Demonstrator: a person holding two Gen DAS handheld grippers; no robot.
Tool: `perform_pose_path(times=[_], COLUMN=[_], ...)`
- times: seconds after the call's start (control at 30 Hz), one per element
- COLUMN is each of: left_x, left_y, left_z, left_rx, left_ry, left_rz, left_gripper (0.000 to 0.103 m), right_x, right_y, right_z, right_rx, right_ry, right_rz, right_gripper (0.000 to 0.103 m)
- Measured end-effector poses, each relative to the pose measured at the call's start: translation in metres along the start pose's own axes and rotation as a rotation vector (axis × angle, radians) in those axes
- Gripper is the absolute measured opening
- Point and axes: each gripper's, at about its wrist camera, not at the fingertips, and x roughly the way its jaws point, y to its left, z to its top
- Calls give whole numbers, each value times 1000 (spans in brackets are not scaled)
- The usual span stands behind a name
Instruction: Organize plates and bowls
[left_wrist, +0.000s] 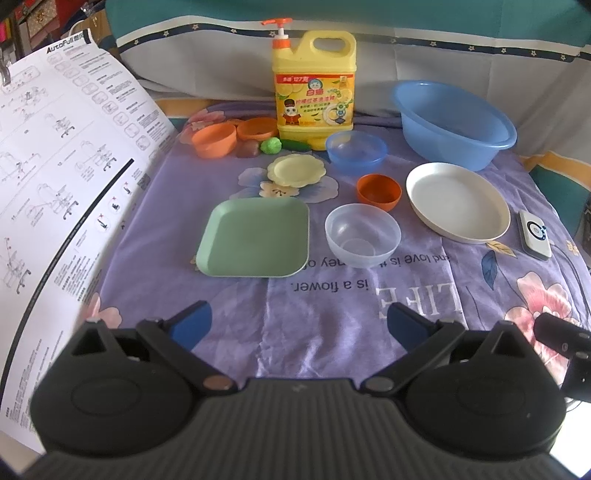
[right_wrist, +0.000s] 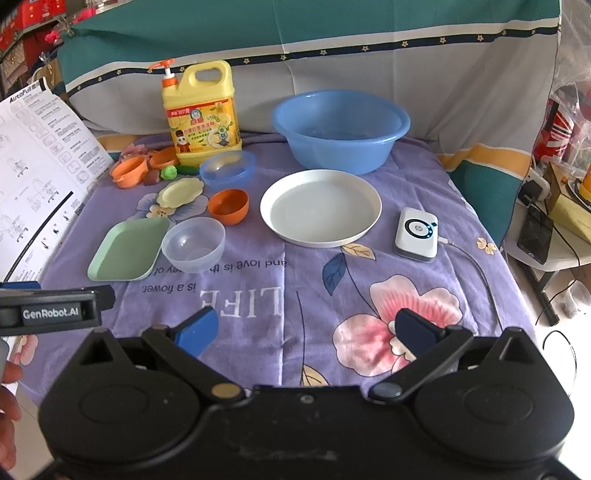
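On the purple flowered cloth lie a green square plate (left_wrist: 255, 236) (right_wrist: 127, 248), a clear bowl (left_wrist: 362, 235) (right_wrist: 193, 243), an orange bowl (left_wrist: 379, 192) (right_wrist: 228, 206), a small blue bowl (left_wrist: 357, 152) (right_wrist: 228, 169), a yellow flower-shaped plate (left_wrist: 296, 170) (right_wrist: 180, 192) and a white round plate (left_wrist: 458, 202) (right_wrist: 320, 207). A large blue basin (left_wrist: 453, 123) (right_wrist: 340, 130) stands at the back. My left gripper (left_wrist: 299, 325) is open and empty, over the cloth in front of the green plate. My right gripper (right_wrist: 306, 328) is open and empty near the front edge.
A yellow dish-soap jug (left_wrist: 314, 98) (right_wrist: 202, 112) stands at the back, with orange cups (left_wrist: 215, 139) (right_wrist: 129, 171) and small toy vegetables (left_wrist: 271, 146) beside it. A white device with a cable (left_wrist: 535, 233) (right_wrist: 416, 234) lies right. A printed sheet (left_wrist: 55, 192) rises on the left.
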Motion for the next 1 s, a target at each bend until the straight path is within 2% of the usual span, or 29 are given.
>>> perform_pose_path(times=[0.7, 0.87, 1.0], left_x=[9, 18, 21], left_y=[-3, -14, -37], left_z=[1, 5, 15], left_rx=[-2, 6, 58], left_ry=[6, 9, -11], left_rz=[-11, -29, -43], left_gripper=[103, 103, 103], right_x=[12, 24, 37], right_y=[-3, -17, -35], right_z=[2, 8, 21], right_rx=[3, 8, 9], right_ry=[22, -5, -12], right_rz=[-6, 11, 7], right_gripper=[103, 103, 103])
